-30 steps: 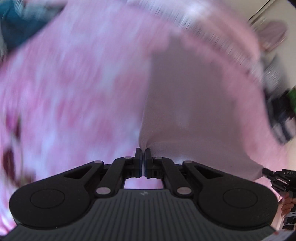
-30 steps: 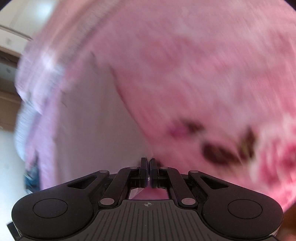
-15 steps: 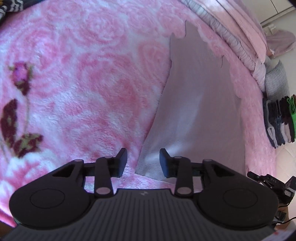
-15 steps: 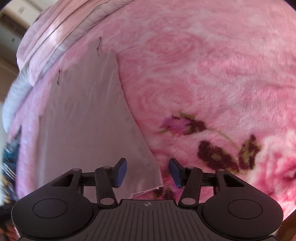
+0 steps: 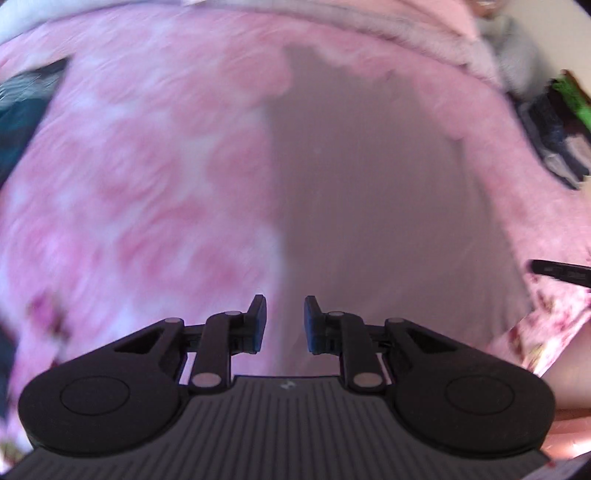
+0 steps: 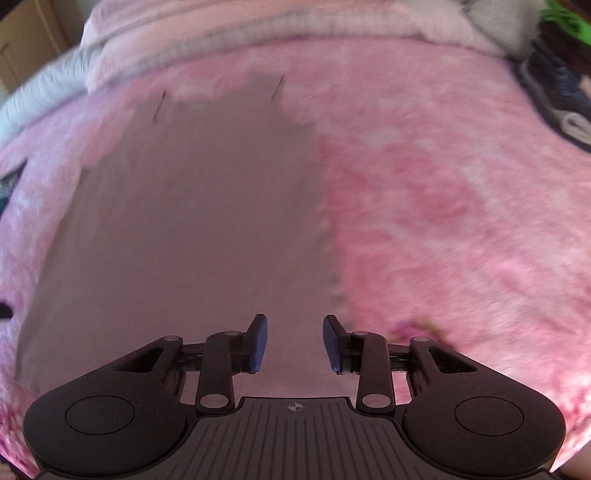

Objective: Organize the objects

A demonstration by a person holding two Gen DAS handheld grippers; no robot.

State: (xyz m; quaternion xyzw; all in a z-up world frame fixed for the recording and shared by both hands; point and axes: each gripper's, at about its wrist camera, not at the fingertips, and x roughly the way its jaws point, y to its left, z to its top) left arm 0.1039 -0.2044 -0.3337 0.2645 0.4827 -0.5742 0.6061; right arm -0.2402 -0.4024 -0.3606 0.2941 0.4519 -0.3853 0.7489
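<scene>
A pale mauve cloth [image 5: 388, 206] lies flat on a pink rose-patterned blanket [image 5: 155, 192]. It also shows in the right wrist view [image 6: 192, 229], on the blanket [image 6: 461, 221]. My left gripper [image 5: 284, 325] is open and empty over the cloth's near left edge. My right gripper [image 6: 293, 341] is open and empty over the cloth's near right edge. The tip of the right gripper [image 5: 561, 271] shows at the right of the left wrist view. Both views are motion-blurred.
A row of folded dark, grey and green clothes [image 5: 557, 122] lies at the far right of the bed, also in the right wrist view [image 6: 557, 81]. Folded pink and grey bedding [image 6: 221, 33] lies along the far edge. Dark fabric [image 5: 22, 110] is at the left.
A second ago both grippers were shut on the cloth's corners. They opened and let it go flat on the blanket. Both views have since swung so the cloth lies straight ahead.
</scene>
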